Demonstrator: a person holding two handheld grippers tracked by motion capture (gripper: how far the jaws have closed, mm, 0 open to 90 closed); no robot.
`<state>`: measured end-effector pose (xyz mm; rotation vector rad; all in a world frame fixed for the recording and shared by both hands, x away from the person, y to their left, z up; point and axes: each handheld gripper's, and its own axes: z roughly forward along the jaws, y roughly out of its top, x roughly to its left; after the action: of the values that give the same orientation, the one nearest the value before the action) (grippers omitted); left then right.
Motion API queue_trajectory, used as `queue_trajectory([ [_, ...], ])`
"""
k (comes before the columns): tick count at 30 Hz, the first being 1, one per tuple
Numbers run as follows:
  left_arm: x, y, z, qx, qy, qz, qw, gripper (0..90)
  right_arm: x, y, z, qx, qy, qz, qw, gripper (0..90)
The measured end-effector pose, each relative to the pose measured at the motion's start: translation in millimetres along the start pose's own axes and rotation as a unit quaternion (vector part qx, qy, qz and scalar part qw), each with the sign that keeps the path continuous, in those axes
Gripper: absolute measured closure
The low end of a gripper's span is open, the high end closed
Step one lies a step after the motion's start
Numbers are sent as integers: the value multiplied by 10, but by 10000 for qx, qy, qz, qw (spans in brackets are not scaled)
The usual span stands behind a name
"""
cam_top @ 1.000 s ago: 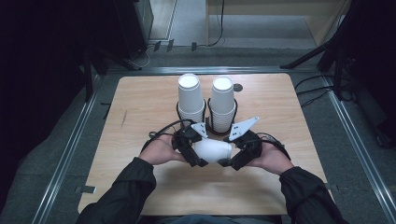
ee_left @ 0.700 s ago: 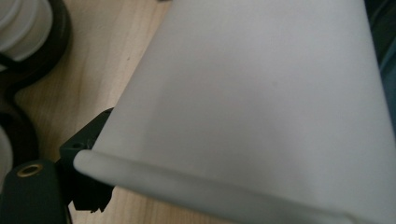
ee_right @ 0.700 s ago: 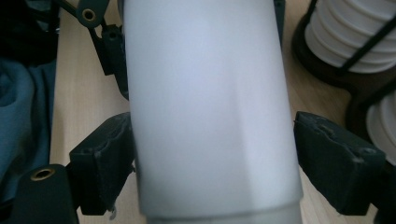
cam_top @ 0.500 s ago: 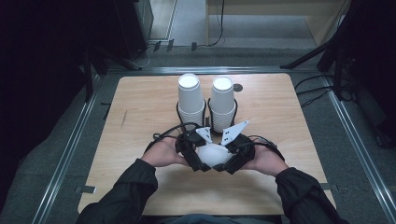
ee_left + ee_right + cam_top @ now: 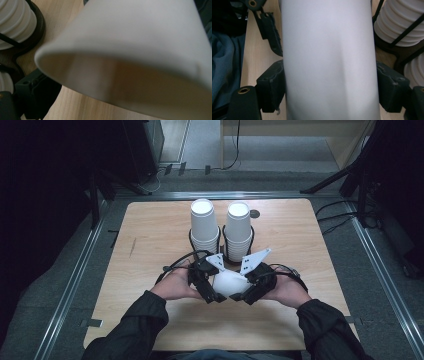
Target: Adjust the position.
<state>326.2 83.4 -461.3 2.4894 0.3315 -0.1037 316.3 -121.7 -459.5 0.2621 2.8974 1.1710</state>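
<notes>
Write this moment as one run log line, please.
scene: two cup stacks in black holders on table | right gripper: jaws clamp paper cup | left gripper: jaws just opening, beside cup

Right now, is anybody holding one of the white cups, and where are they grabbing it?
Yes. The right gripper clamps a white paper cup across its side wall. The left gripper, jaws just opened, is beside it; its grip cannot be told.

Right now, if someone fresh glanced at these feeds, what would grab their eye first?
First the white paper cup, lying on its side between the two grippers at the near middle of the wooden table. In the right gripper view the right gripper has a jaw pressed against each side of it. Behind it, two tall stacks of white cups stand upside down in black wire holders.
</notes>
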Motion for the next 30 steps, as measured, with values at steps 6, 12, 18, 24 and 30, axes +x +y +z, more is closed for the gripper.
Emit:
queue_trajectory([
  [6,42,-38,-97,-216,-65,-164,9996,0,-24,-20,-91,-240,20,101,9997,207],
  [12,83,-96,-205,-568,-42,-322,9979,0,-68,-59,-199,-481,-41,269,9985,207],
  [18,110,-163,-286,-695,62,-375,9969,0,-113,-112,-247,-519,-115,381,9979,206],
  [24,139,-233,-342,-959,108,-525,9940,0,-130,-139,-277,-629,-149,401,9971,205],
  [30,154,-243,-378,-1146,175,-630,9913,0,-126,-157,-302,-795,-107,404,9960,204],
])
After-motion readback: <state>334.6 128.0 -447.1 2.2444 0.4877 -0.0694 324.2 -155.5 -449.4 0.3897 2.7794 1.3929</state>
